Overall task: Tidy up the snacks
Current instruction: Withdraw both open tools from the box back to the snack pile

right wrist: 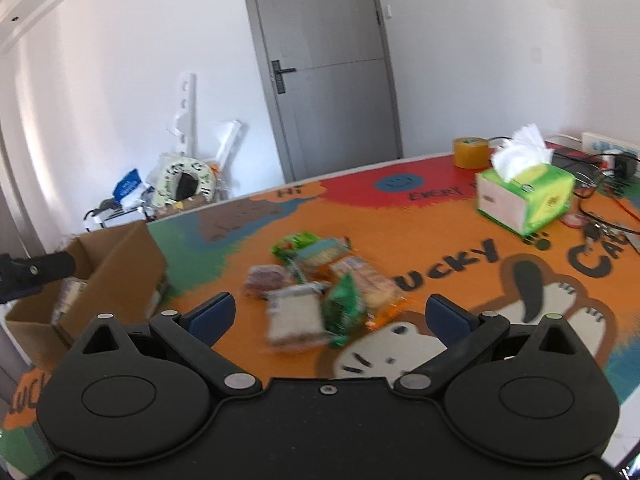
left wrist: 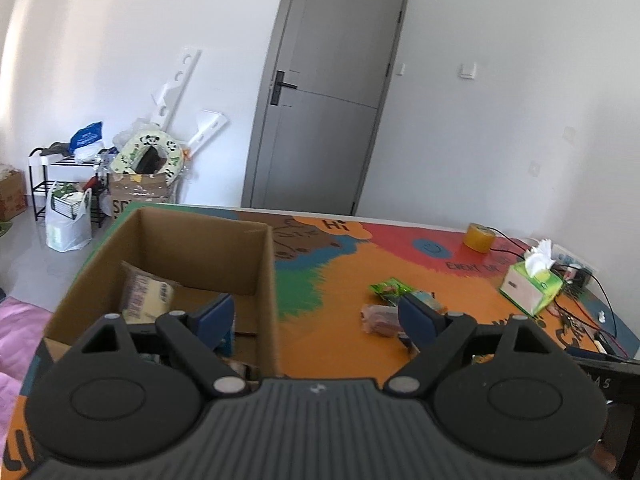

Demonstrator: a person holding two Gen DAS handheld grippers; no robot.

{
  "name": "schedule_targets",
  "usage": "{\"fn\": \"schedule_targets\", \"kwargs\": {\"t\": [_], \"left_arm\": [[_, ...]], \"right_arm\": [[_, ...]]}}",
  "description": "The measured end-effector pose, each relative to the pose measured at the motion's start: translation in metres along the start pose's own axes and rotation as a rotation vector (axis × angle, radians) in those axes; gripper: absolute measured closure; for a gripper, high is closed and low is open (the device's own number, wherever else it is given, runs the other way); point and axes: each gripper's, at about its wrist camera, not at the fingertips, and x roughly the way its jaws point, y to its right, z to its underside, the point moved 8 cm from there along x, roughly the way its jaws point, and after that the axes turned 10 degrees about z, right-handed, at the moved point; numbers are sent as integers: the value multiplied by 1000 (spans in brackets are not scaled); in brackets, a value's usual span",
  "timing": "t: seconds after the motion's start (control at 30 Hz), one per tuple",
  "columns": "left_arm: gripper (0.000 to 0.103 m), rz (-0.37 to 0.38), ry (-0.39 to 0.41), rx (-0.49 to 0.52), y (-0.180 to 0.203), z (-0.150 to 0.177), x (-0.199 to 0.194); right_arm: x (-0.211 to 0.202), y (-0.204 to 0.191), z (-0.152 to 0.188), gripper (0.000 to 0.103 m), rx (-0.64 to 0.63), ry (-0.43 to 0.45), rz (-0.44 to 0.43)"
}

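A brown cardboard box (left wrist: 200, 240) stands on the left of the colourful table mat; a pale snack packet (left wrist: 146, 296) leans inside it. My left gripper (left wrist: 316, 316) is open and empty, straddling the box's right wall above it. Several snack packets (left wrist: 384, 304) lie on the mat to the right. In the right wrist view the snack pile (right wrist: 320, 288) lies just ahead of my right gripper (right wrist: 332, 316), which is open and empty above the mat. The box (right wrist: 104, 276) shows at the left there, with the left gripper's black body over it.
A green tissue box (right wrist: 524, 196) and a yellow tape roll (right wrist: 472, 152) stand at the mat's far right, with cables and a power strip (right wrist: 608, 148) behind. A grey door (left wrist: 328, 92) and floor clutter (left wrist: 140, 168) lie beyond the table.
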Motion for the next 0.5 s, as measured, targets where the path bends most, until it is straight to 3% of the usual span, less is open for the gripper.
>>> {"fn": "schedule_targets", "kwargs": {"t": [0.2,0.5], "left_arm": [[15,38,-17,32,24,3,8],[15,85,-55,56,54,17,27]], "right_arm": [[2,25,9,0,17,-16,46],[1,43,17,0,31,-38,42]]}}
